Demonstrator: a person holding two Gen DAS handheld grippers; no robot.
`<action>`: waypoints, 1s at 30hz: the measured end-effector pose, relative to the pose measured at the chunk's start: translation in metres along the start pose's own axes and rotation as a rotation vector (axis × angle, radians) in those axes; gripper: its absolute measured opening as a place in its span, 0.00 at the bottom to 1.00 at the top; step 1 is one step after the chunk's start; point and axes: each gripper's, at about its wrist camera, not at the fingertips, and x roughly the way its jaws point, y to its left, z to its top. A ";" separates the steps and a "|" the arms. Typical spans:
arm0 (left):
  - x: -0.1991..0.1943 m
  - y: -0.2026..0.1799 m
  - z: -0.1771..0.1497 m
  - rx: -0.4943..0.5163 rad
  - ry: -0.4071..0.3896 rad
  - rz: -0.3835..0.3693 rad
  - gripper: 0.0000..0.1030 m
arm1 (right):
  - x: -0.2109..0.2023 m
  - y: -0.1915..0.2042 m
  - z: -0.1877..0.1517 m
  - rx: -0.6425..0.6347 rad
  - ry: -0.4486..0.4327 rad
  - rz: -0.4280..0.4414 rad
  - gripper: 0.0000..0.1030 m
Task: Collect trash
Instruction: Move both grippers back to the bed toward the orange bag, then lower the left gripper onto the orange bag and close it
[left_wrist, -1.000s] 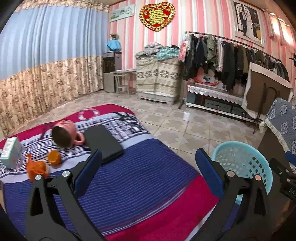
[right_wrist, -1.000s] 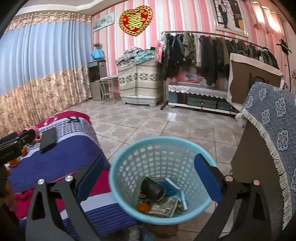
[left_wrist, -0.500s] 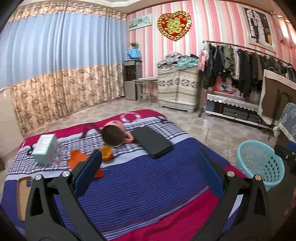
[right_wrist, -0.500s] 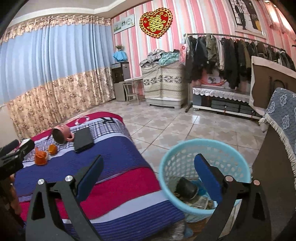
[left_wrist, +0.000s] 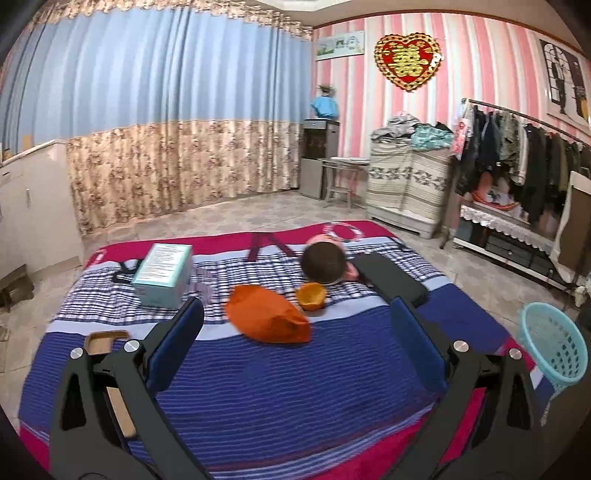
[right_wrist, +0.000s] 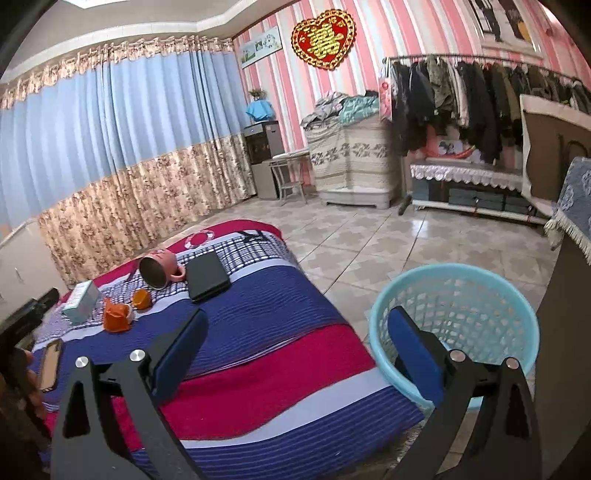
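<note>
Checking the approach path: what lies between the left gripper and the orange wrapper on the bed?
Only bare striped bedspread, seen in the left wrist view. The open left gripper faces the orange wrapper with nothing in the way.

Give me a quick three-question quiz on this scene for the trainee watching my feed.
1. True or false: the left tool holds something.
2. What lies nearest the orange crumpled bag: (a) orange cup, (b) black case, (c) blue basket?
3. The pink mug is upright or tipped over?

Key: 1 false, both tools are open and empty; 2 a; 3 tipped over.
</note>
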 end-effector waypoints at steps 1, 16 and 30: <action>-0.001 0.005 0.000 0.011 -0.004 0.018 0.95 | 0.001 0.001 -0.001 -0.006 0.003 0.002 0.93; -0.004 0.045 0.007 0.016 0.029 0.043 0.95 | 0.018 0.037 0.003 -0.052 0.005 0.081 0.93; 0.054 0.056 0.007 0.016 0.158 0.049 0.95 | 0.072 0.081 0.030 -0.091 0.045 0.110 0.93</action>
